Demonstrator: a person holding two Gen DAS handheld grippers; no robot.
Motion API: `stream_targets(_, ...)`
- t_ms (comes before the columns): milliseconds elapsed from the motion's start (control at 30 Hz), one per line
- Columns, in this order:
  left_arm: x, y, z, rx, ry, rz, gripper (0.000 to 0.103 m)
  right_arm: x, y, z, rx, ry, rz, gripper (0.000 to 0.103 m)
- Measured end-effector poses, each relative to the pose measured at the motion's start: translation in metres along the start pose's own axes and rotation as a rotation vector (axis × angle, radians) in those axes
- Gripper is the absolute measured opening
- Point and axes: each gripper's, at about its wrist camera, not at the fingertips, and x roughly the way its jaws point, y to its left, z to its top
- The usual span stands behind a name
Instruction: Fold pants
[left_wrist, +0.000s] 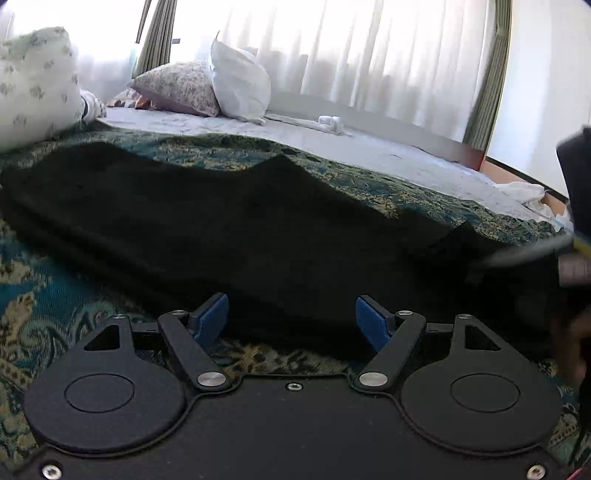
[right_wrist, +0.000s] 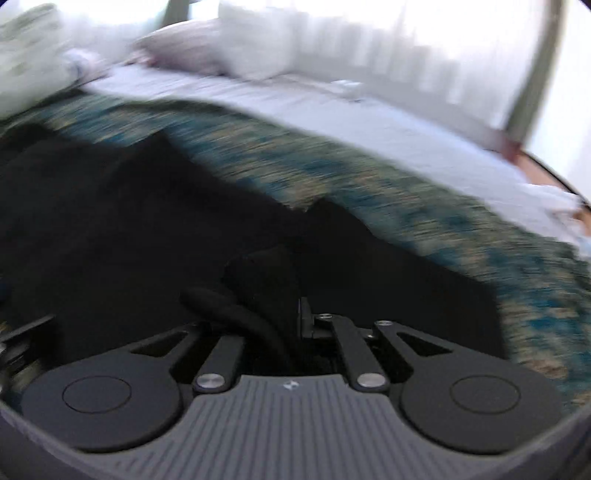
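Black pants lay spread across the teal and gold patterned bedspread on the bed, directly ahead of the left gripper. Their near edge ran just in front of the two blue fingertips, and some fabric reached into the gap between them. The far edge of the pants made a wavy line with one small peak, and beyond it a strip of bedspread was bare. Farther ahead lay a pale sheet, with pillows at the far left and curtains behind. To the left of this gripper the bedspread had free room; to the right, the pants continued toward a dark blurred device at the frame edge.

The left gripper was low over the bed, pointing level across the pants, its fingers spread wide and holding nothing.

In the right wrist view the whole scene was blurred. The right gripper was also low and pointed across the bed. Its fingers were drawn close together, clenched on a bunched fold of the pants that rose between them. Around it, dark cloth covered the bed on the left and ahead, while on the right the bedspread showed uncovered near the cloth's edge.
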Motion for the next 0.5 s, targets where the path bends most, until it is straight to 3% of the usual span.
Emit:
stream_targets(33,0.000,0.001,-0.002,0.011,-0.008,-0.004,0.075,-0.002,0.007,-0.005,-0.013,-0.003,0.004,0.009)
stream_targets(67,0.000,0.000,-0.004,0.026,-0.011,-0.003,0.077,-0.005,0.010,-0.008,-0.030,-0.012,-0.009,0.032)
stream_targets(200,0.007,-0.008,-0.005,0.075,-0.011,0.018,0.079,-0.023,0.005,-0.017,-0.045,-0.045,0.031,0.056)
stream_targets(367,0.005,-0.010,0.000,0.056,0.003,-0.016,0.079,-0.052,-0.011,-0.031,-0.013,-0.083,0.122,0.069)
stream_targets(500,-0.008,-0.007,0.009,-0.007,0.003,-0.109,0.077,-0.068,-0.017,-0.042,0.003,-0.114,0.151,0.072)
